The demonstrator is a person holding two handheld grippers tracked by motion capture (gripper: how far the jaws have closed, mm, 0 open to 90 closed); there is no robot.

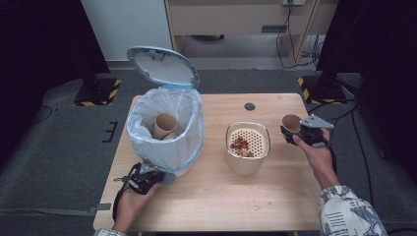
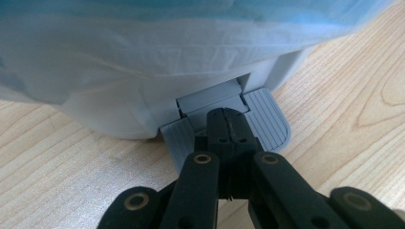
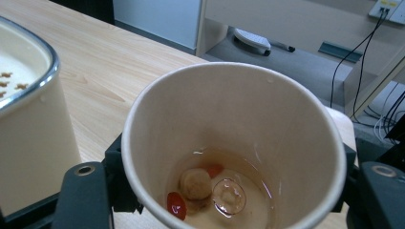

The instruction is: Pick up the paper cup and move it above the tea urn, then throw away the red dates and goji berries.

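Wooden table (image 1: 206,196): left gripper (image 2: 228,125) jaws clenched on bin pedal (image 2: 267,117), right gripper (image 1: 294,132) jaws grasping paper cup (image 3: 234,143) of leftovers.

On the worktop (image 1: 206,196) the bin (image 1: 167,132), a cup (image 1: 164,125) inside, stood left of the strainer pot (image 1: 247,147); another cup (image 1: 291,123) was right.

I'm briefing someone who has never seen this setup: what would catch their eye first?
Probably the pedal bin at the table's left, lid up, blue liner showing, a paper cup already inside. The shut left gripper presses its pedal. At the right, the right gripper holds a paper cup with liquid and fruit bits, beside a cream strainer container.
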